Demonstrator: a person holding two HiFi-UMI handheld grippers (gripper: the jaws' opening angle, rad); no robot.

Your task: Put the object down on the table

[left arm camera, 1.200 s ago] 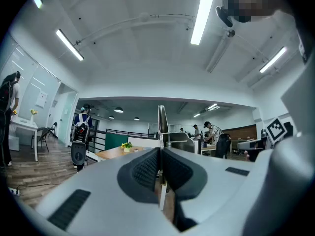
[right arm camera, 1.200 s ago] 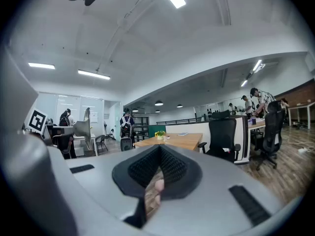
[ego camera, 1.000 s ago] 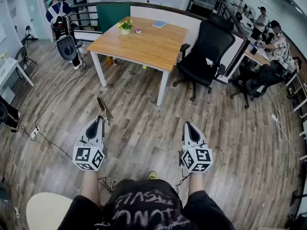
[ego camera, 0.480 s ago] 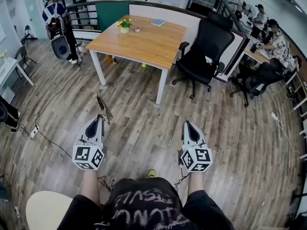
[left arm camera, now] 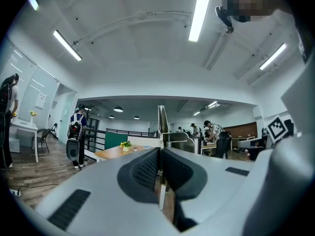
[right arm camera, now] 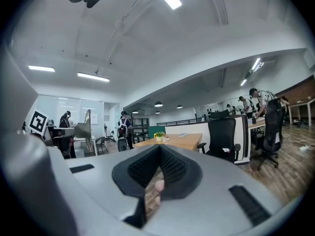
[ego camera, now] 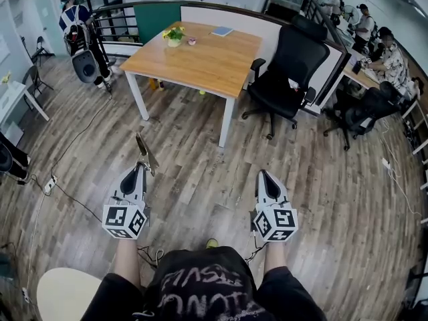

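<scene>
Left gripper (ego camera: 138, 170) pinches a thin strip (ego camera: 145, 154) that sticks up past its tips; right gripper (ego camera: 266, 174) is closed, empty. The counter (ego camera: 200, 55) lies well ahead — walk up, lower the strip flat onto it, then release.

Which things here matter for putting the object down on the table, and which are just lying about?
For the job: left gripper, jaws shut on the thin flat piece; wooden table.
Lying about: flower pot, blue book, black office chair, right gripper with shut, empty jaws.
</scene>
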